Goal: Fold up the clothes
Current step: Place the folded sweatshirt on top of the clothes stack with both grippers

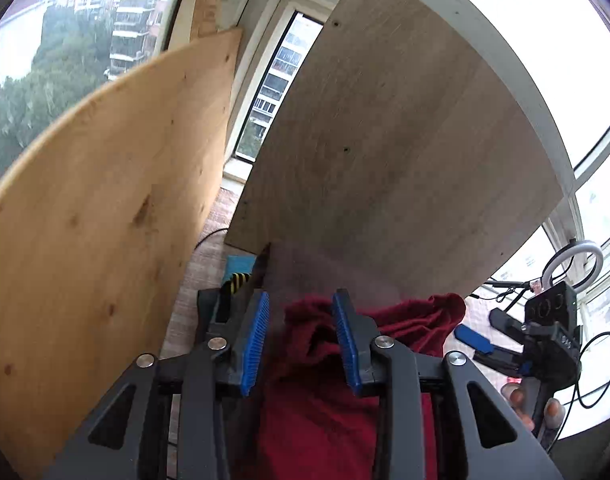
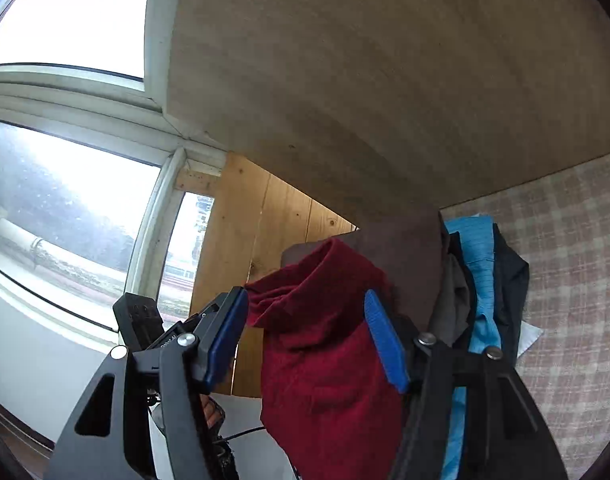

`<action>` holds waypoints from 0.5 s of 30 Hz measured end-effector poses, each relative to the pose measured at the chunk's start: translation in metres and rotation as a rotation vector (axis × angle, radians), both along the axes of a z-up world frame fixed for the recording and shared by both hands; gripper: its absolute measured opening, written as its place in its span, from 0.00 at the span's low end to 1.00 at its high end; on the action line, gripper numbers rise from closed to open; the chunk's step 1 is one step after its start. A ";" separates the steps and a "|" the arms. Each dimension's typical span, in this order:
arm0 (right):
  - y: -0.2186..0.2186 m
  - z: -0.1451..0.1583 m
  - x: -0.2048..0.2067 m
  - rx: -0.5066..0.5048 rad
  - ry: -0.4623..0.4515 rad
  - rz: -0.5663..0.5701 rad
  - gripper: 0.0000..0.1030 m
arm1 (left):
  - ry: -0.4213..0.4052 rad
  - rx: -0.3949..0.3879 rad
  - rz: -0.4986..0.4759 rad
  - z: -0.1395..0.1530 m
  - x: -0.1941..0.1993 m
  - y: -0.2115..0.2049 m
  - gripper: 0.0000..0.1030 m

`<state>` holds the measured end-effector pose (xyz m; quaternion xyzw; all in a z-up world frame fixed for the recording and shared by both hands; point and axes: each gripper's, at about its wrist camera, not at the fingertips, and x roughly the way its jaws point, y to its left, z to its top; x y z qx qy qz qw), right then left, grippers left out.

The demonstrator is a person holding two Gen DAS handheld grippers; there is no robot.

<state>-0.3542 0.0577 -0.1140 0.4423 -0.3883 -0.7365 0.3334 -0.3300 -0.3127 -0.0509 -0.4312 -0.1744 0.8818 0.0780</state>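
A dark red garment (image 1: 325,392) lies bunched between and under the fingers of my left gripper (image 1: 301,340), whose blue pads stand apart; it is open. The same red garment (image 2: 325,340) shows in the right wrist view, folded and draped between the spread fingers of my right gripper (image 2: 307,340), which is also open. Behind it sits a pile of other clothes: a brown piece (image 2: 409,264), a grey one, a bright blue one (image 2: 479,280) and a dark one (image 2: 511,280). My right gripper also appears at the right edge of the left wrist view (image 1: 545,344).
A grey wood panel (image 1: 385,140) and a light pine board (image 1: 105,200) lean against the windows right behind the clothes. A checked cloth (image 2: 577,280) covers the surface at right. A ring light (image 1: 577,268) and cables (image 1: 601,368) stand at the far right.
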 end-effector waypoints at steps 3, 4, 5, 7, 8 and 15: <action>0.002 0.018 0.016 0.172 0.154 0.041 0.59 | 0.089 -0.075 -0.072 0.010 0.032 0.010 0.45; -0.007 0.019 0.014 0.261 0.194 0.056 0.60 | 0.114 -0.108 -0.102 0.009 0.040 0.016 0.52; -0.016 0.021 0.012 0.351 0.233 0.071 0.60 | 0.130 -0.140 -0.122 0.005 0.044 0.022 0.53; -0.034 0.018 0.004 0.438 0.280 0.103 0.60 | 0.117 -0.188 -0.155 -0.006 0.038 0.033 0.53; -0.043 0.015 -0.002 0.456 0.294 0.119 0.60 | 0.099 -0.195 -0.153 -0.012 0.028 0.036 0.53; -0.079 -0.032 -0.057 0.669 0.199 0.116 0.59 | -0.072 -0.329 -0.062 -0.067 -0.068 0.039 0.52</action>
